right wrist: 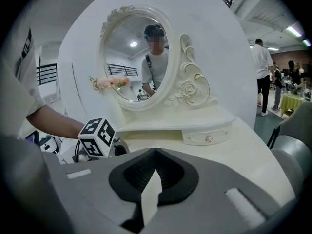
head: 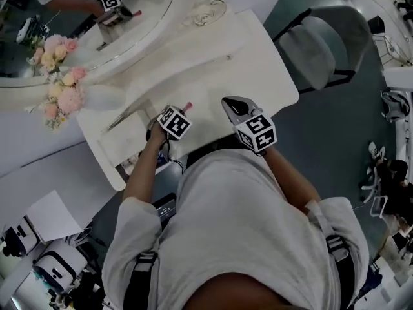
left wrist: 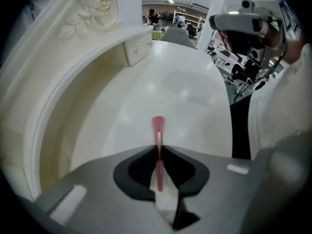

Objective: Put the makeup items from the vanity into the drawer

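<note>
A slim pink makeup stick (left wrist: 158,128) pokes forward out of my left gripper (left wrist: 158,149), whose jaws are pinched together on it above the white vanity top (left wrist: 185,96). In the head view the left gripper (head: 182,113) hovers over the vanity's near left part, the stick's pink tip (head: 188,106) showing. Just to its right my right gripper (head: 233,106) hangs above the vanity's front edge. In its own view the right gripper (right wrist: 155,152) is shut with nothing between its jaws. A small knobbed drawer (right wrist: 207,136) sits closed under the mirror shelf.
An oval mirror (right wrist: 134,52) with a carved rose frame stands at the back of the vanity. Pink flowers (head: 59,76) sit at its left. A grey chair (head: 322,44) stands to the right of the vanity. People stand in the room behind.
</note>
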Demonstrator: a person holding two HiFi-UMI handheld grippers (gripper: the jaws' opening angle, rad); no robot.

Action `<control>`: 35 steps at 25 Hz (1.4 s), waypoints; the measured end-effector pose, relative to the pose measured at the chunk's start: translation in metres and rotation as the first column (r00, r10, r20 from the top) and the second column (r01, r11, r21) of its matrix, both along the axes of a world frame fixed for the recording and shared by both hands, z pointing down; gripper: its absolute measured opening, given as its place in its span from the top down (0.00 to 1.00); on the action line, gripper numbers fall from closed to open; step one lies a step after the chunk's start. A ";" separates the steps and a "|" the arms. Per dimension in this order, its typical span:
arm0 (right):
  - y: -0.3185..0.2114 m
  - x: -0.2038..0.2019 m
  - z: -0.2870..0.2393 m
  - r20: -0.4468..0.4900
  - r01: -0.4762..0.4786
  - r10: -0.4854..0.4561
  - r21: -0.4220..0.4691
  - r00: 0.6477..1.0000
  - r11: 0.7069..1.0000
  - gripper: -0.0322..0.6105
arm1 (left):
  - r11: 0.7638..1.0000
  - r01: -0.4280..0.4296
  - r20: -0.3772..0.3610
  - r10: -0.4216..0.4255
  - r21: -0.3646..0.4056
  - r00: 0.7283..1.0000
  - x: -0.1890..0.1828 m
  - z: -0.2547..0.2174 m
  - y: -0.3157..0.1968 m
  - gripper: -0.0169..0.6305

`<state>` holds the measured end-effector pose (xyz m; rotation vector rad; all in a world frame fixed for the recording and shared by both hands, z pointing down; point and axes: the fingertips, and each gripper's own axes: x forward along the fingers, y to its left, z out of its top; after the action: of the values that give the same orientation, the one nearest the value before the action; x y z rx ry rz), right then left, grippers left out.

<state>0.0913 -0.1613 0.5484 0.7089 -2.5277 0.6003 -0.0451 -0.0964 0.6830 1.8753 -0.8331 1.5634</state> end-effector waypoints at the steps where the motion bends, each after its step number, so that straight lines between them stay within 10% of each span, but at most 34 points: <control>1: -0.003 -0.004 -0.001 0.002 0.011 -0.011 0.003 1.000 1.000 0.95 | 1.000 0.008 0.004 -0.008 0.009 1.000 -0.001 0.000 0.000 0.90; 16: 0.015 -0.083 0.001 0.022 0.287 -0.287 0.003 0.958 0.958 0.95 | 0.951 0.150 0.066 -0.173 0.270 0.983 -0.033 -0.067 0.010 0.90; 27: 0.072 -0.163 0.008 0.022 0.547 -0.547 0.008 0.837 0.837 0.95 | 0.886 0.327 0.058 -0.365 0.328 0.929 -0.067 -0.092 0.078 0.90; 35: 0.115 -0.202 0.009 0.009 0.640 -0.641 0.006 0.768 0.768 0.95 | 0.887 0.336 0.085 -0.379 0.315 0.921 -0.108 -0.116 0.150 0.90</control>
<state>-0.1112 -0.0461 0.5577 -0.1911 -2.5475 0.3451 -0.1531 0.0535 0.5667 1.6843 -1.4601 1.4080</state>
